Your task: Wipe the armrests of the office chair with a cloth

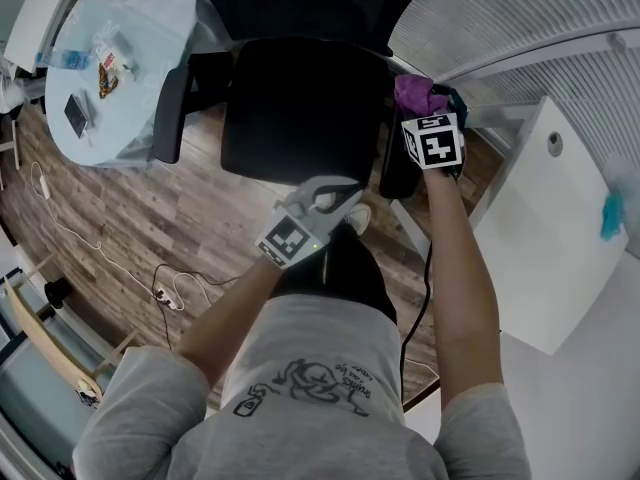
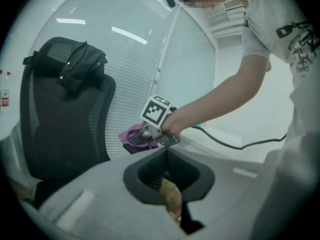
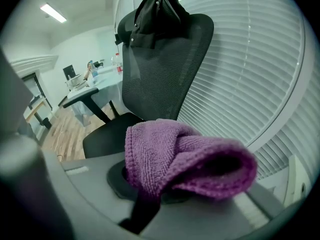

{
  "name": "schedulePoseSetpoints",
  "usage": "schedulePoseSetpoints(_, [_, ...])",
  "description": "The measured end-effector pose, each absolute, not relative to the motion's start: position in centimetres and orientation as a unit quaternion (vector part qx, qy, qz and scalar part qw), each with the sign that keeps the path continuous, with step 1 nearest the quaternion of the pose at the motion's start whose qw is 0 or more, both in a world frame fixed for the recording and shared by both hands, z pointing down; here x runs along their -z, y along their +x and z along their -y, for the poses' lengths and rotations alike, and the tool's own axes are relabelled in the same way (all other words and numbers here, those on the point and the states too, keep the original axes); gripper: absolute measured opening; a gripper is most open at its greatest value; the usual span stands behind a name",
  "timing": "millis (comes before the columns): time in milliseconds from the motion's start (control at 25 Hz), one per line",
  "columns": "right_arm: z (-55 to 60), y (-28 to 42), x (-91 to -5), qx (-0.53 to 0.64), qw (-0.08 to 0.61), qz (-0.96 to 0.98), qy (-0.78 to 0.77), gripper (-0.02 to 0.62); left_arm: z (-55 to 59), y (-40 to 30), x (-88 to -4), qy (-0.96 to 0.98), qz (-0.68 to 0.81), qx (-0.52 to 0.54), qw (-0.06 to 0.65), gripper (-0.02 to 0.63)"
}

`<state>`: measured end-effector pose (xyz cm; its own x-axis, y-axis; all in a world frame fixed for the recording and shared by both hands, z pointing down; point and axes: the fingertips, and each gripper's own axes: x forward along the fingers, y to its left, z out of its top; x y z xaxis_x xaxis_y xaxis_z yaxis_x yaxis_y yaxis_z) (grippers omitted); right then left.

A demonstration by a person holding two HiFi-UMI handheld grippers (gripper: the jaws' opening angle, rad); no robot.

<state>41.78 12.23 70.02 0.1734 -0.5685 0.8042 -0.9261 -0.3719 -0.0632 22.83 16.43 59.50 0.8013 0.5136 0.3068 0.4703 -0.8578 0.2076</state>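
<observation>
You are holding the purple cloth [image 3: 185,159] bunched in the right gripper [image 1: 428,108], whose jaws are clamping on it. The cloth is thick looped terry, folding over on itself into a fat roll and bulging out past the jaws toward the window blinds [image 3: 260,59]. It is sitting beside the office chair [image 1: 300,108] on your right-arm side, over the rear end of the dark armrest [image 1: 398,173].

From the head view, the gripper and its marker cube are covering most of that armrest. You cannot tell whether the cloth is touching it or hovering just above. In the right gripper view the roll is hiding the jaw tips and the armrest altogether.

The left gripper [image 1: 330,196] is hanging in front of the seat's front edge, well apart from the other armrest [image 1: 172,116]. Its jaws appear to be pressing together with nothing between them, though the seam is dim. A dark garment [image 3: 157,9] is draping over the headrest.
</observation>
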Motion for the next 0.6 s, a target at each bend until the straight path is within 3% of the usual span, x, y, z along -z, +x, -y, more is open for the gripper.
schedulePoseSetpoints(600, [-16.5,36.5,-69.0,-0.373,0.232,0.504,0.743,0.029,-17.2,22.2,-58.3,0.947,-0.262,-0.173,0.060,0.002])
